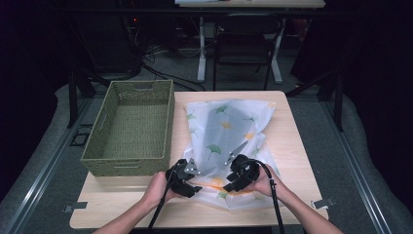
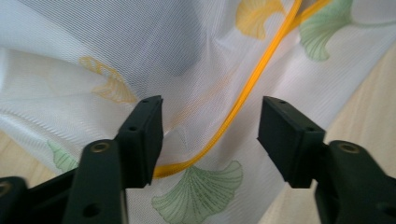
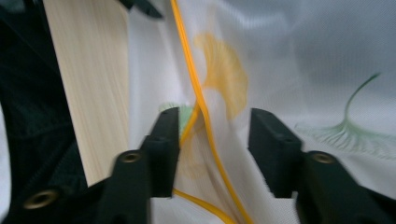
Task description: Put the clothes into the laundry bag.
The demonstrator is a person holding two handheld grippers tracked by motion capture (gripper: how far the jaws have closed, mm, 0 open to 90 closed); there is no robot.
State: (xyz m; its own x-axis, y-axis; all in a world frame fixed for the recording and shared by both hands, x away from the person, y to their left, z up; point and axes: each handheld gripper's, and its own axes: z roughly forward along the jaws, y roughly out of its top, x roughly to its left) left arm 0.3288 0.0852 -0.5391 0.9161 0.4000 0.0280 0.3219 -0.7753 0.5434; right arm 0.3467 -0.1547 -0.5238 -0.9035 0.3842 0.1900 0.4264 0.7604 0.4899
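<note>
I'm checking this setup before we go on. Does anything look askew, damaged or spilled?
Nothing looks damaged or spilled. The white mesh bag with ginkgo leaves lies rumpled and skewed on the table; its orange zipper curves unevenly between the open jaws. The green woven basket sits squarely.

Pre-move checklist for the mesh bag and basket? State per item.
1. Left gripper jaws apart, pads off the bag: ok.
2. Right gripper jaws apart, nothing pinched: ok.
3. Orange zip runs between the left jaws, within reach: ok.
4. Bag lies flat: not ok, rumpled near the grippers; something dark shows through the mesh.
5. Zip closed: cannot tell.
6. Basket beside the bag, open top, nothing seen inside: ok.
</note>
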